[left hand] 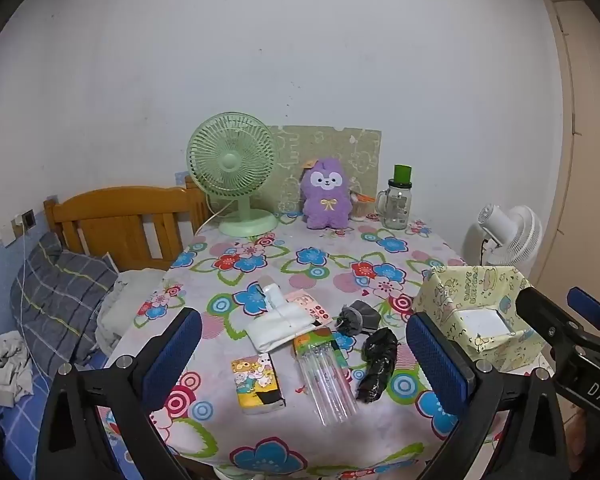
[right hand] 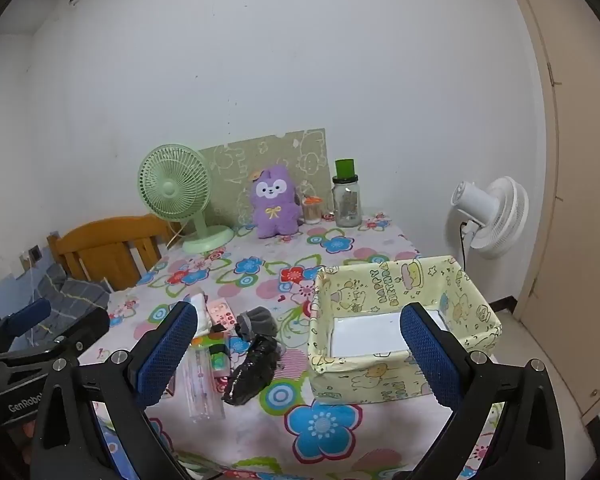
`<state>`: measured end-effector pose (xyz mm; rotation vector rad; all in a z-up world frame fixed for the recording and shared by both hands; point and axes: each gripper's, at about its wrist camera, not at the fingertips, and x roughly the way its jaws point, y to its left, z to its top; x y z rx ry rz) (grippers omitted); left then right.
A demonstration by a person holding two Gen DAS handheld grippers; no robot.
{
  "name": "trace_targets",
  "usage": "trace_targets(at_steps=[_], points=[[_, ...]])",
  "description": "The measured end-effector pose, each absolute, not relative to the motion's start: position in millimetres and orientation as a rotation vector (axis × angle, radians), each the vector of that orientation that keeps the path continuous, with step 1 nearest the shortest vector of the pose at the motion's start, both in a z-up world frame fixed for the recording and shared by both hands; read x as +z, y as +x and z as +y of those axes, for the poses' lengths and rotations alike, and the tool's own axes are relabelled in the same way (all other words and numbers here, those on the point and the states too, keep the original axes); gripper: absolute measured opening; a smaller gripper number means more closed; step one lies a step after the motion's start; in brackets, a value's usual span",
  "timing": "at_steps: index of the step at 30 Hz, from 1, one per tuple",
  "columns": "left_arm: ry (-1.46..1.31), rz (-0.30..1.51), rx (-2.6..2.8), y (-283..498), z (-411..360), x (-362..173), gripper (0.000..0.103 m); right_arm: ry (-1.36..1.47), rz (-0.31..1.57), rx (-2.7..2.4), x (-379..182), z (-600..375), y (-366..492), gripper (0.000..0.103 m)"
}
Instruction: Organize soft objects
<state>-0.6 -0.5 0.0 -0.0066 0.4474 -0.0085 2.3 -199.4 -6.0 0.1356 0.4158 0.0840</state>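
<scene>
The soft things lie in a loose cluster near the front middle of the flowered table (left hand: 320, 264): a white folded cloth (left hand: 278, 326), a grey sock bundle (left hand: 358, 317) and a crumpled black bag (left hand: 377, 364), with a tissue pack (left hand: 257, 384) and a clear pen pouch (left hand: 327, 376) among them. The yellow fabric box (right hand: 400, 316), seemingly where they belong, stands just to their right, holding nothing we can see on its white floor.

Our left gripper (left hand: 300, 356) and right gripper (right hand: 298, 356) both hover with jaws spread wide, holding nothing. We judge it best to take one piece at a time, pinching a raised fold of the sock or bag from above so neighbours stay put.

Only the left view shows the tissue pack and the bed (left hand: 40, 320); the right view looks into the box fully.
</scene>
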Motion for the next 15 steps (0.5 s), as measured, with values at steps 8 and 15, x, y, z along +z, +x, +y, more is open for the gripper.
trace_targets(at_steps=[8,15], points=[[-0.005,0.473,-0.020,10.5,-8.4,-6.0,0.102,0.137,0.449,0.078,-9.1,-195.1,8.1,0.102],[-0.016,0.465,-0.024,15.4,-3.3,-11.7,0.103,0.118,0.447,0.080,-11.6,-188.8,14.2,0.102]])
